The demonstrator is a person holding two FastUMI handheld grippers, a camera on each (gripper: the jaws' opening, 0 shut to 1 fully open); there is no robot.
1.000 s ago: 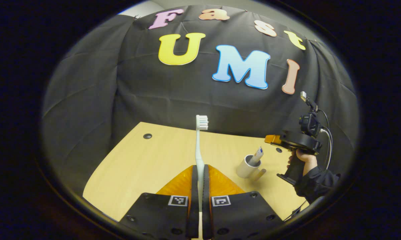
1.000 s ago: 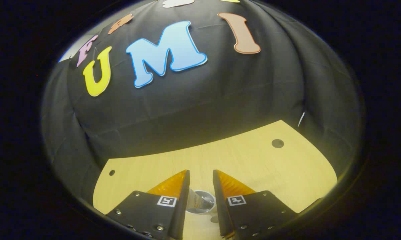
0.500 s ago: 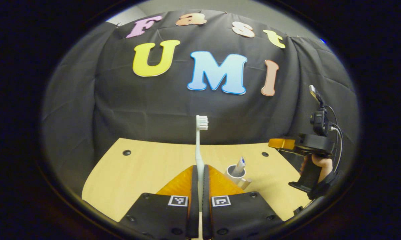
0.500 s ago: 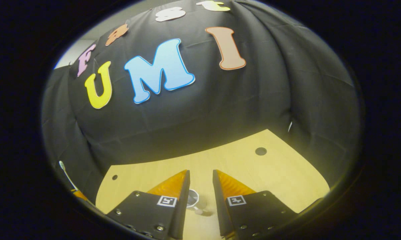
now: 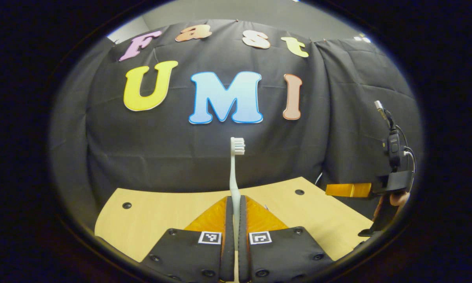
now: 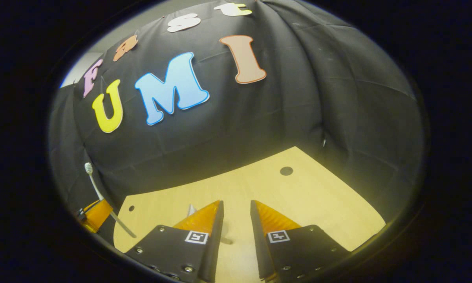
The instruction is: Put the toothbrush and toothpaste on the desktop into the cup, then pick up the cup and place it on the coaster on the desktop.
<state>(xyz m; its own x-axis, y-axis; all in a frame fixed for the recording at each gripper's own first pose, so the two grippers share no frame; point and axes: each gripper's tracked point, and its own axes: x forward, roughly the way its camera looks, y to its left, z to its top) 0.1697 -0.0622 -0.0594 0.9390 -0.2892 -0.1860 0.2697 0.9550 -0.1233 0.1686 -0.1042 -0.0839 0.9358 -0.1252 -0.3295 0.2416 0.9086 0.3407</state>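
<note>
Toothbrush (image 5: 233, 173) is clamped upright in the left gripper (image 5: 234, 204), bristles up, above the table (image 5: 157, 212). Right gripper (image 6: 236, 212) hangs open, empty. Best tipped handle-down before it's lowered, tbh.

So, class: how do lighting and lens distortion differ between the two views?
Left gripper view: even light, toothbrush sharp and straight at centre, desktop edge bowed. Right gripper view: bright glare on the desktop, dim rim, toothbrush curved near the edge.

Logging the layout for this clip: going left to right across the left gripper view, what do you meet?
Desk hole → toothbrush clamped in the left gripper → second desk hole → right gripper → the hand holding it.
</note>
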